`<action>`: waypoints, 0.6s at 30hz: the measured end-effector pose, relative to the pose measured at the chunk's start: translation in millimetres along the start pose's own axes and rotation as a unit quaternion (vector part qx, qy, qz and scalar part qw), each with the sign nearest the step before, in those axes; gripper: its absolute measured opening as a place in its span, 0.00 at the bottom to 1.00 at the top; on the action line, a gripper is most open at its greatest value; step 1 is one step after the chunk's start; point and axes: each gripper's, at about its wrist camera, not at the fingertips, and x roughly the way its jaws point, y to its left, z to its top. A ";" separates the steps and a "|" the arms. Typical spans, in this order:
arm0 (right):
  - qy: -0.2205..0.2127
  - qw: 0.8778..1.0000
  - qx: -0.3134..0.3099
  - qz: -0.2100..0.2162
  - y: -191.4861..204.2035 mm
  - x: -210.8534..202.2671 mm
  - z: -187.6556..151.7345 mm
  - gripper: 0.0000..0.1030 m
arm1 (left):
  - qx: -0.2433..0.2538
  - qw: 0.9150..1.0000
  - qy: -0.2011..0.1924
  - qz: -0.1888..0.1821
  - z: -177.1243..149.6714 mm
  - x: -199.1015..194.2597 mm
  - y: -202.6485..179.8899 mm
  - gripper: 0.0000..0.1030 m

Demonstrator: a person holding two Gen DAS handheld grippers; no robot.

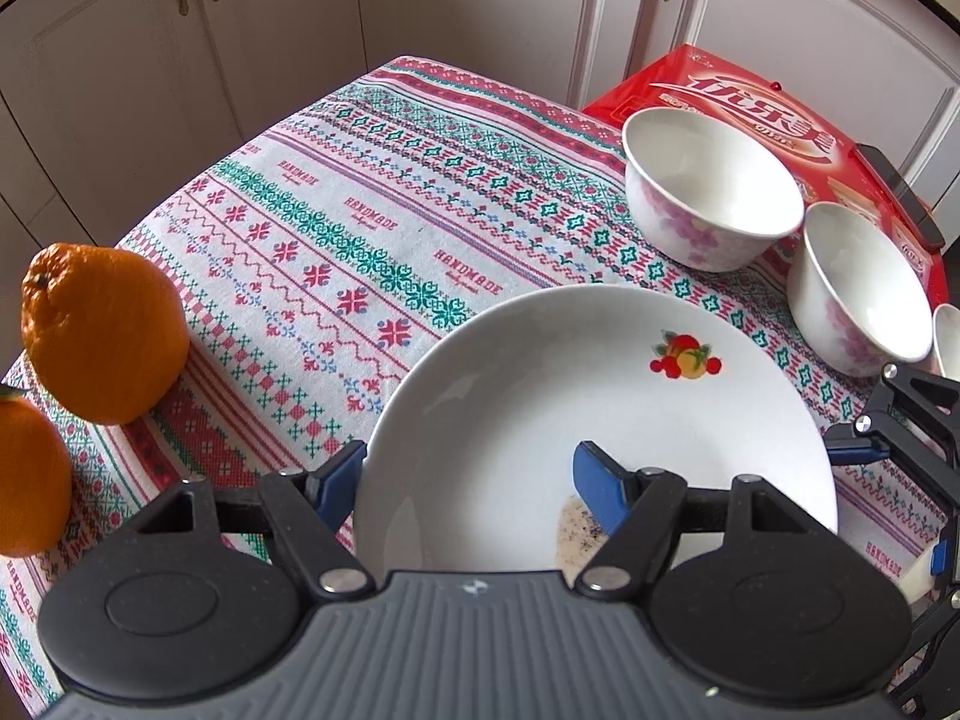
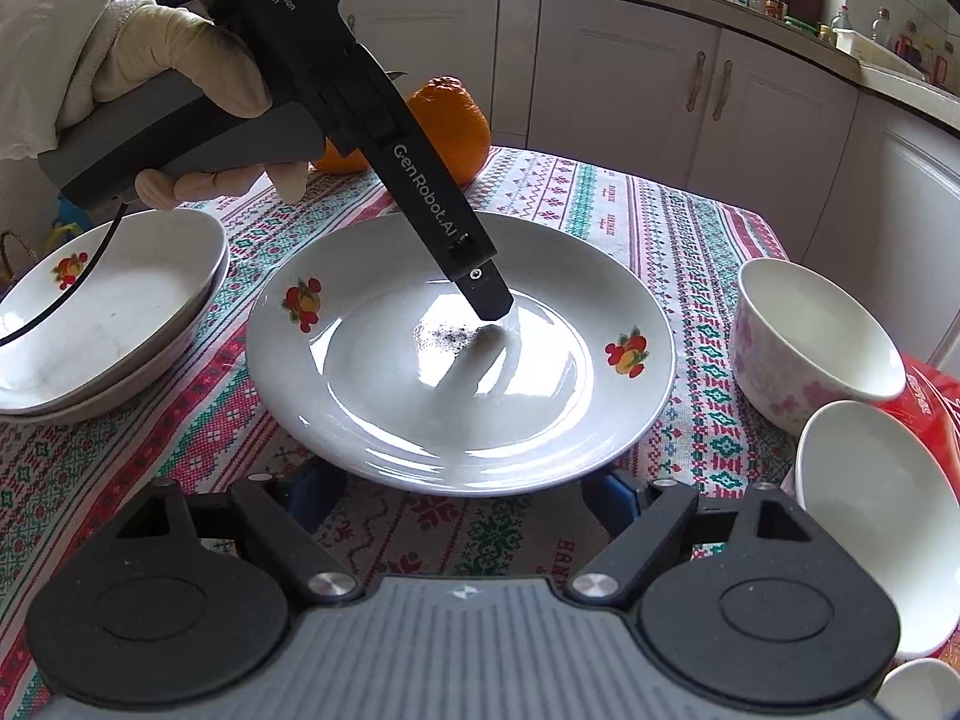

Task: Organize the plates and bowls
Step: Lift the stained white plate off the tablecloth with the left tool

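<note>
A white plate with fruit decals [image 2: 456, 372] lies on the patterned tablecloth, with dark crumbs near its middle; it also shows in the left wrist view [image 1: 600, 420]. My left gripper [image 1: 474, 480] is open, with one blue finger [image 1: 600, 492] over the plate and the other [image 1: 336, 480] outside its rim. In the right wrist view the left gripper's finger [image 2: 486, 294] rests on the plate's middle. My right gripper [image 2: 465, 492] is open, its fingers under the plate's near rim. Two stacked white plates [image 2: 102, 324] sit at the left. Two floral bowls [image 1: 708, 192] [image 1: 858, 288] stand at the right.
Two oranges [image 1: 102, 330] [image 1: 24, 474] sit at the table's left edge. A red box [image 1: 780, 114] with a dark phone [image 1: 900, 192] on it lies behind the bowls. White cabinets surround the table. Another white bowl [image 2: 924, 690] shows at the lower right.
</note>
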 end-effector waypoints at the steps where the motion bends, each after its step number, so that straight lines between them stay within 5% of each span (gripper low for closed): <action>1: 0.000 1.000 -0.001 0.001 0.6 -1.0 0.2 0.86 | 0.000 1.000 -0.001 0.001 -1.1 -1.9 -0.8 0.71; 18: -0.016 1.000 -0.019 0.015 11.8 -25.7 4.3 0.86 | -0.012 0.999 -0.027 0.014 -21.2 -44.6 -12.5 0.71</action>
